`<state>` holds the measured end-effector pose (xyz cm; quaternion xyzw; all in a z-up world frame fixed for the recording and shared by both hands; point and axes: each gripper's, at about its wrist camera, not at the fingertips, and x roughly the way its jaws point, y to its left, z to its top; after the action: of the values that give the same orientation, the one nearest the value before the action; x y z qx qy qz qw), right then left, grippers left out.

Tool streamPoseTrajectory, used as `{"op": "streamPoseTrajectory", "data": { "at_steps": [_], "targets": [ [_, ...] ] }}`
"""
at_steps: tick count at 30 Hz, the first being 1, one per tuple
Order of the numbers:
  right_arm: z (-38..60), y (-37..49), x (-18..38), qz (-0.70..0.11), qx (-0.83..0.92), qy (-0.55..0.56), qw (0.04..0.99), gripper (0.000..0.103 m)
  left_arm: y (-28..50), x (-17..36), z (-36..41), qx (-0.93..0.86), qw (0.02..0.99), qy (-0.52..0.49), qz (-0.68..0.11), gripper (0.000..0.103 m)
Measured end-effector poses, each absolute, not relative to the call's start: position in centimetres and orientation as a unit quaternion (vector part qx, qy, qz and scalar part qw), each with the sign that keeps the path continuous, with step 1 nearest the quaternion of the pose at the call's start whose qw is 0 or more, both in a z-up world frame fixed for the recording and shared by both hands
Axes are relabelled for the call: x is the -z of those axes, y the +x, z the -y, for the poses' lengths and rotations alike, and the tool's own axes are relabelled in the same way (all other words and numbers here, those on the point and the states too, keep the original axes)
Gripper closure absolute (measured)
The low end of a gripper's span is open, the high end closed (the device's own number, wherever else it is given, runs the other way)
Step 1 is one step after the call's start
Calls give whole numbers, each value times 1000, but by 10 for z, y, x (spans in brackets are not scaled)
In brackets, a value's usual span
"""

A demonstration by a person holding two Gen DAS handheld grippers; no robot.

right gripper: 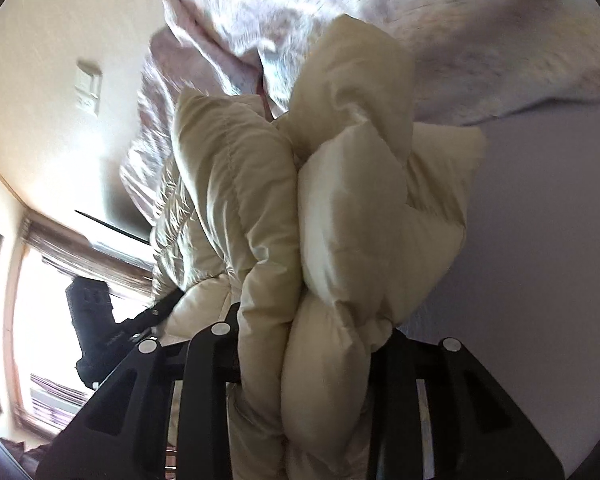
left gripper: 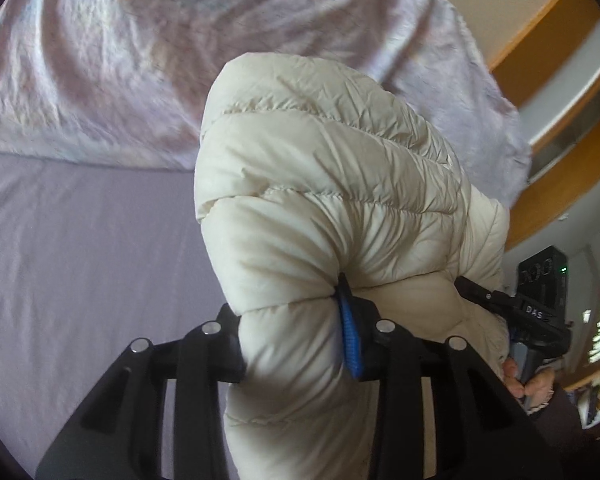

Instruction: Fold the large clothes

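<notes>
We had the left gripper (left gripper: pixel 300 340) clamped on a quilted fold of the cream puffer jacket (left gripper: pixel 332 184), which bulged ahead of its fingers. The right gripper (right gripper: pixel 312 344) pinched a bunched section of the same jacket (right gripper: pixel 340 208). Beyond both tools lay the lilac bed sheet (left gripper: pixel 80 260) and, farther off, a crumpled duvet (left gripper: pixel 140 60).

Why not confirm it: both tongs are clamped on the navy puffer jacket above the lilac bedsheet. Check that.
The colour is wrong. The puffer jacket is cream, not navy; the left wrist view shows it. Both tongs, left and right, are clamped on it above the lilac bedsheet.
</notes>
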<state>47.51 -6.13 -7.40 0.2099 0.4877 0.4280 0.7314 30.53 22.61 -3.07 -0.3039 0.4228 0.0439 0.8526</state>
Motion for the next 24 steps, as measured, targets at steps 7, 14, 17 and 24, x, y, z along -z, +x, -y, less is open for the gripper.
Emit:
{"op": "streamPoseTrajectory", "data": {
  "at_steps": [7,14,17,24],
  "targets": [
    [24,483,86,-510,-379,151,757,60,321,43,-229,-92,856,-247,-446,62],
    [35,464,60,-481,-331,90,807,29,320,40,-221,-151,859,-192,-449,31],
    [54,452,40,-446,-298,84,840,28,312,27,-222,-173,867,-180,-432,27],
    [46,431,0,-383,-361,91,845,57,317,8,-201,-167,888,-154,-399,23]
  ]
}}
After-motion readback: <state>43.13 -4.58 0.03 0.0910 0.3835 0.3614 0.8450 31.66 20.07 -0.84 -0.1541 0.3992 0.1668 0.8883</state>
